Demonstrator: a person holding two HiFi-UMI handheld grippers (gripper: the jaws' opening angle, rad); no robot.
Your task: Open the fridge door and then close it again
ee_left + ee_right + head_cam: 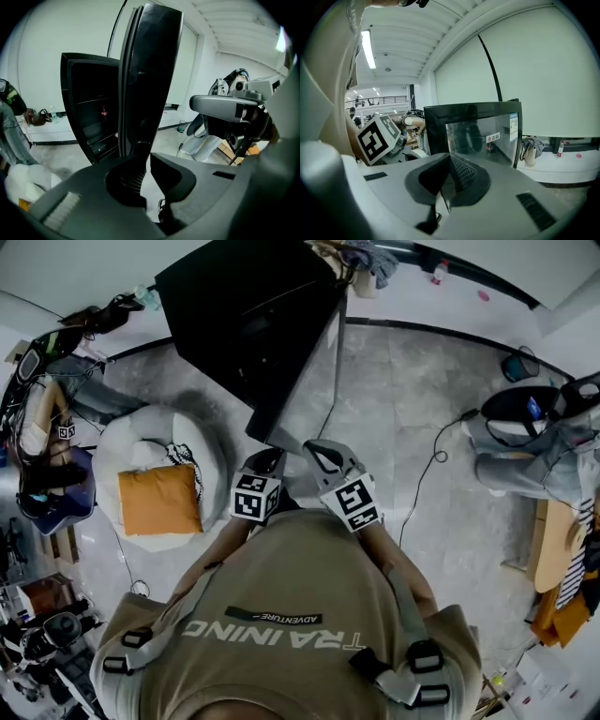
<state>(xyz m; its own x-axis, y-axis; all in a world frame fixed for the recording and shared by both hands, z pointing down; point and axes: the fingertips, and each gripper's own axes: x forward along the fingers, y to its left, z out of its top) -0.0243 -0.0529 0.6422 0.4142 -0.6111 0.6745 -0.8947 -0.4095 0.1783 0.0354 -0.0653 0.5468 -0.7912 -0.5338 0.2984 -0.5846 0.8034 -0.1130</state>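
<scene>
The black fridge (234, 315) stands ahead of both claws with its glass door (309, 381) swung wide open, the free edge of the door reaching back to just in front of the two claws. In the left gripper view the left gripper (147, 157) has its jaws a narrow way apart, pale floor showing through the gap and nothing between them. The door (150, 70) rises edge-on straight beyond the jaw tips, closest to the left-hand jaw; whether it touches that jaw cannot be told. To the left of this claw, past the door's edge, the fridge cabinet (77, 108) is open to view: dark inside, with shelves across it and one small red-topped bottle (104, 112) standing on a shelf. The right gripper (449, 157) has its jaws drawn together at the tips and grips nothing. Directly ahead of it is the flat face of the door (480, 136), with a red-lettered sticker and a blue label on the glass. In the head view the left gripper (272, 457) and the right gripper (321, 456) are held side by side close to the person's chest. Well off to the left of the left claw a white beanbag (187, 442) holds an orange cushion (159, 501).
</scene>
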